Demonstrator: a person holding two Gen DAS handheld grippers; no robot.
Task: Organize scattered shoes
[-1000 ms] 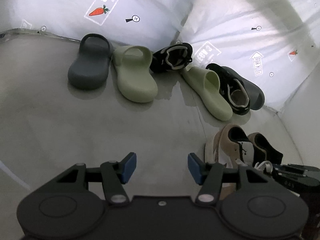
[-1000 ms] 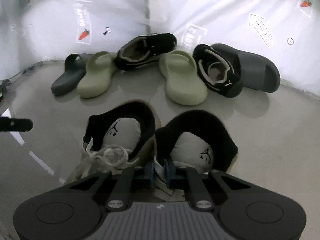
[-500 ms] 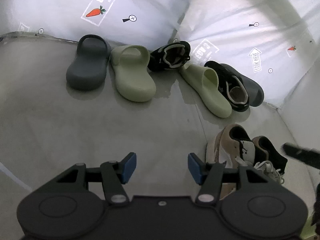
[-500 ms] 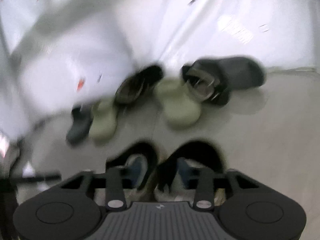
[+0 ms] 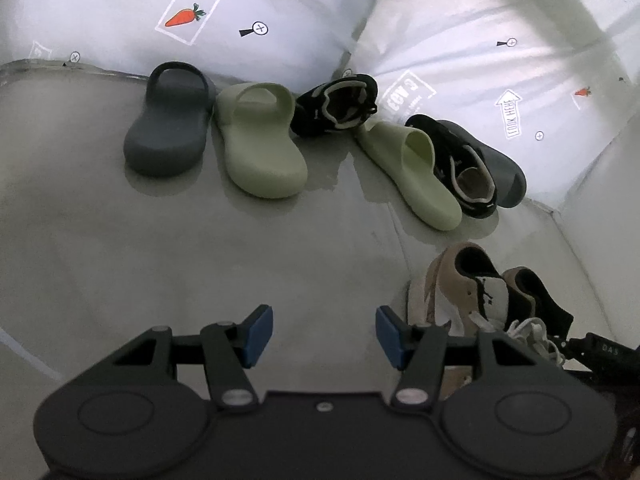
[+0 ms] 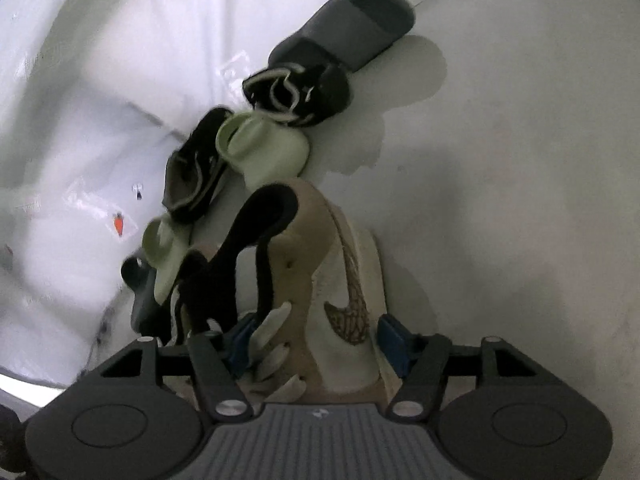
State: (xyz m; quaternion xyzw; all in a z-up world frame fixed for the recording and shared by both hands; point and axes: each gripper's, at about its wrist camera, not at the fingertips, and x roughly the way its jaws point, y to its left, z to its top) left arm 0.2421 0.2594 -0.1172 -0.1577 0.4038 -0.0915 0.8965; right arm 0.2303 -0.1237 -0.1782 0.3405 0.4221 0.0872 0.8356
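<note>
Two tan sneakers with black collars stand together on the grey floor at the right. In the right wrist view, which is rolled, my right gripper is open and straddles one tan sneaker; its blue pads flank the sole and the laces. The second tan sneaker sits just left of it. My left gripper hangs open over bare floor, left of the pair, holding nothing.
By the white sheet wall lie a dark grey slide, a green slide, a black sneaker, another green slide, another black sneaker and a grey slide. Bare floor lies between them and my left gripper.
My right gripper let go of the two sneakers' inner collars, opened wide, rolled and now straddles one tan sneaker. The left gripper stayed open and barely moved.
</note>
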